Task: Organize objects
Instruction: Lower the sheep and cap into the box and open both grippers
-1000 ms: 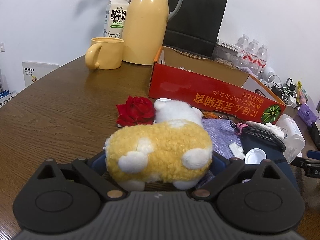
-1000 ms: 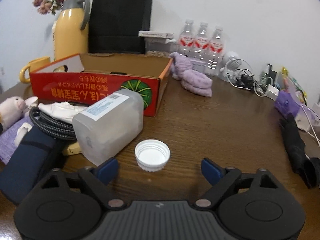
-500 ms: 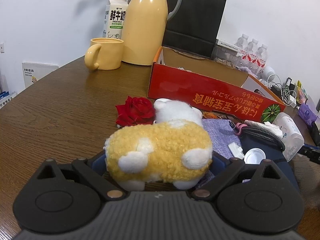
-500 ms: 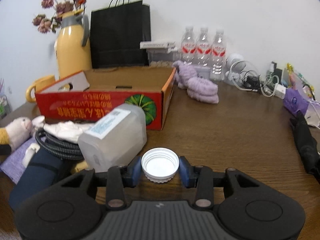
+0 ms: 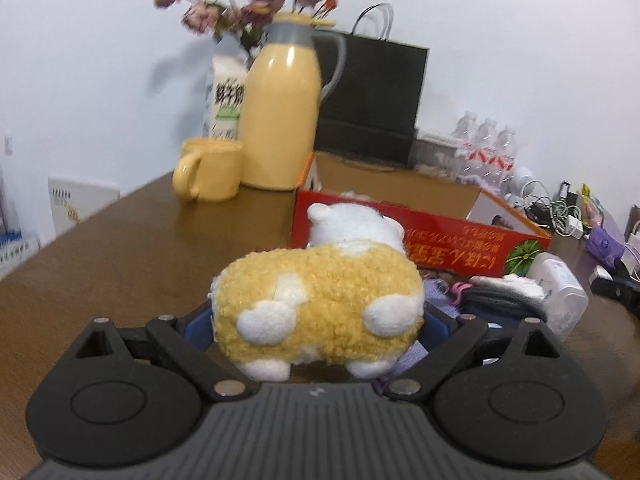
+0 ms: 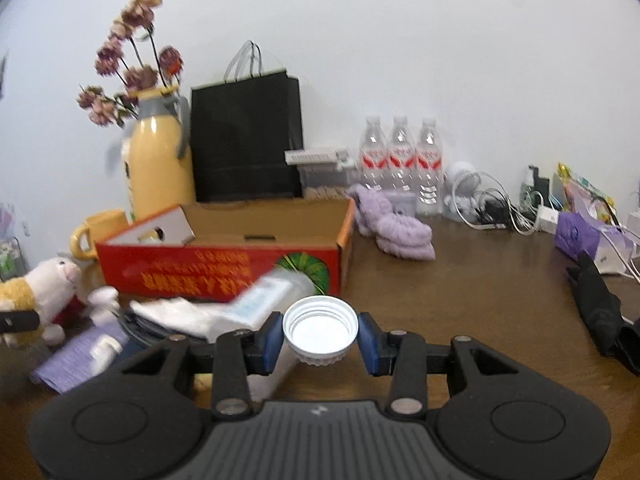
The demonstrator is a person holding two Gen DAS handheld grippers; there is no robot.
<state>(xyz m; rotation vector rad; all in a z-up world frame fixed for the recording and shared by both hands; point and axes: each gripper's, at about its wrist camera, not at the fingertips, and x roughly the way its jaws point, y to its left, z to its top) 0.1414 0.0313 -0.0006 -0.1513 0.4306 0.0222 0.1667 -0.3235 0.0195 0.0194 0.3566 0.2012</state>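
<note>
- Between the blue pads of the left gripper (image 5: pixel 318 320) sits a plush sheep (image 5: pixel 320 304), clamped across its yellow body and lifted off the table (image 5: pixel 132 248); soft and light, it squashes under the pads, so a hold across the thick middle looks safest.
- In the right gripper (image 6: pixel 320 338) a white cap (image 6: pixel 320 330) is pinched at its ribbed rim, open side up; its jaws closed on it within the last second. It looks stiff, light and smooth, so it could twist out.
- Just ahead stands the red box (image 6: pixel 224 268), open-topped, a likely place for both.
- Before the box lie a clear plastic jar (image 5: pixel 560 292), a coiled cable (image 5: pixel 500 300) and a purple cloth (image 6: pixel 80 356), crowding any low path.
- Behind, a yellow jug (image 5: pixel 280 120), a mug (image 5: pixel 212 176) and 3 water bottles (image 6: pixel 400 160) stand clear.
</note>
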